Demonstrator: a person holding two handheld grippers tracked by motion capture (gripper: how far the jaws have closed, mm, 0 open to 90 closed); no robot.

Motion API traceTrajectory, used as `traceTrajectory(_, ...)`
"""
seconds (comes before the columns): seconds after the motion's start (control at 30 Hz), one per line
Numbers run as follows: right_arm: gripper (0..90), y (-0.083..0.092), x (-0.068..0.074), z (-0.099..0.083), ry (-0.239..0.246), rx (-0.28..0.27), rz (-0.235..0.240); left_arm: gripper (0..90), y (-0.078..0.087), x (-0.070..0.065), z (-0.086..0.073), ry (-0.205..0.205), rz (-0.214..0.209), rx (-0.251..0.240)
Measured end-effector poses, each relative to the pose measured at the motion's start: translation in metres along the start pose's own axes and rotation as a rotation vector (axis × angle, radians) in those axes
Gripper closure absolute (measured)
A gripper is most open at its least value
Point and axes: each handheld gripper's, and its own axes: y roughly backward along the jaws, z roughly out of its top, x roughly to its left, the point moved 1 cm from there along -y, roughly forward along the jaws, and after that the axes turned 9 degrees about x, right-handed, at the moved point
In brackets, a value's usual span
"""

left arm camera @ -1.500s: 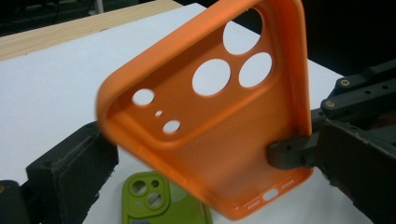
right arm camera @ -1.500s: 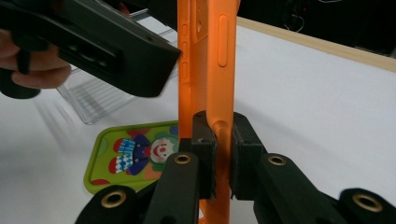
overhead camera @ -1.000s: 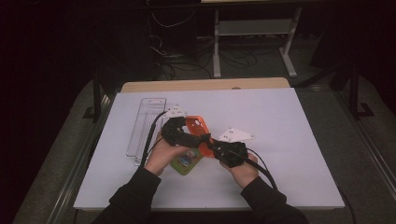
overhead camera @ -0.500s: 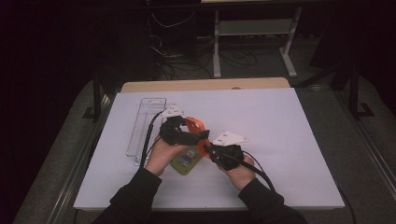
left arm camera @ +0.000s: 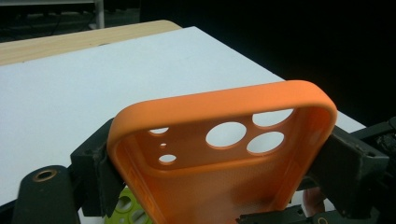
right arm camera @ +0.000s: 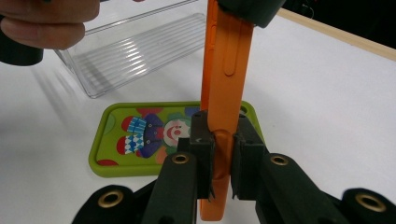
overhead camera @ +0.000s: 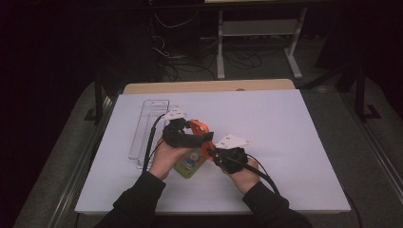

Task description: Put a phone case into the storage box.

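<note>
An orange phone case point(left arm camera: 224, 182) with camera holes is held above the table between both grippers. My left gripper point(left arm camera: 224, 161) is shut on it, one jaw on each long side. From below, my right gripper point(right arm camera: 223, 140) is shut on the edge of the orange case point(right arm camera: 226, 56), which stands upright there. A green phone case point(right arm camera: 140, 135) with a clown picture lies flat on the white table just beneath. In the high view the left gripper point(overhead camera: 183, 135) and right gripper point(overhead camera: 223, 154) meet at the orange case point(overhead camera: 199, 128), above the green case point(overhead camera: 190, 162).
A clear plastic tray point(overhead camera: 148, 124) lies left of the hands, also seen as the ribbed tray point(right arm camera: 135, 46) behind the green case. The white table top point(overhead camera: 294, 137) stretches to the right and front. A wooden strip point(overhead camera: 209, 86) runs along the far edge.
The right hand has shifted slightly left and down toward the left gripper. The orange case stays between both grippers, and the green case has not moved.
</note>
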Motion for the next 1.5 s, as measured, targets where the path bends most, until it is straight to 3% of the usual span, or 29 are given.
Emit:
traceTrajectory(0.13, 76.1, 0.0, 0.0, 0.0, 0.004, 0.003, 0.007, 15.5, 0.001, -0.001, 0.001, -0.001, -0.003, -0.003)
traceTrajectory(0.2, 68.3, 0.0, -0.001, 0.001, 0.017, 0.009, 0.025, 15.7, 0.001, 0.0, 0.001, -0.01, -0.005, -0.012)
traceTrajectory(0.37, 50.8, 0.004, -0.006, 0.002, -0.003, 0.008, 0.07, 15.9, 0.003, 0.001, 0.001, 0.009, 0.002, -0.022)
traceTrajectory(0.43, 44.4, 0.006, -0.009, 0.002, 0.001, 0.02, 0.068, 15.9, 0.004, 0.002, 0.001, 0.022, 0.002, -0.031)
traceTrajectory(0.47, 41.9, 0.007, -0.013, 0.001, 0.013, 0.025, 0.063, 15.9, 0.005, 0.003, 0.002, 0.02, 0.003, -0.029)
traceTrajectory(0.63, 30.9, 0.013, -0.028, -0.005, -0.022, 0.085, 0.076, 16.0, 0.008, 0.004, 0.002, 0.013, 0.011, -0.034)
traceTrajectory(0.87, 14.1, 0.024, -0.053, -0.015, -0.049, 0.09, 0.077, 16.0, 0.009, 0.003, 0.003, 0.003, 0.006, -0.042)
traceTrajectory(0.97, 11.5, 0.028, -0.059, -0.023, -0.037, 0.085, 0.025, 15.9, 0.01, 0.002, 0.003, 0.002, 0.001, -0.038)
traceTrajectory(1.13, 1.8, 0.036, -0.068, -0.038, -0.048, 0.083, 0.022, 16.0, 0.011, 0.002, 0.004, -0.008, -0.001, -0.041)
traceTrajectory(1.5, 0.0, 0.058, -0.085, -0.069, -0.064, 0.03, -0.012, 15.9, 0.012, 0.001, 0.005, -0.014, -0.002, -0.04)
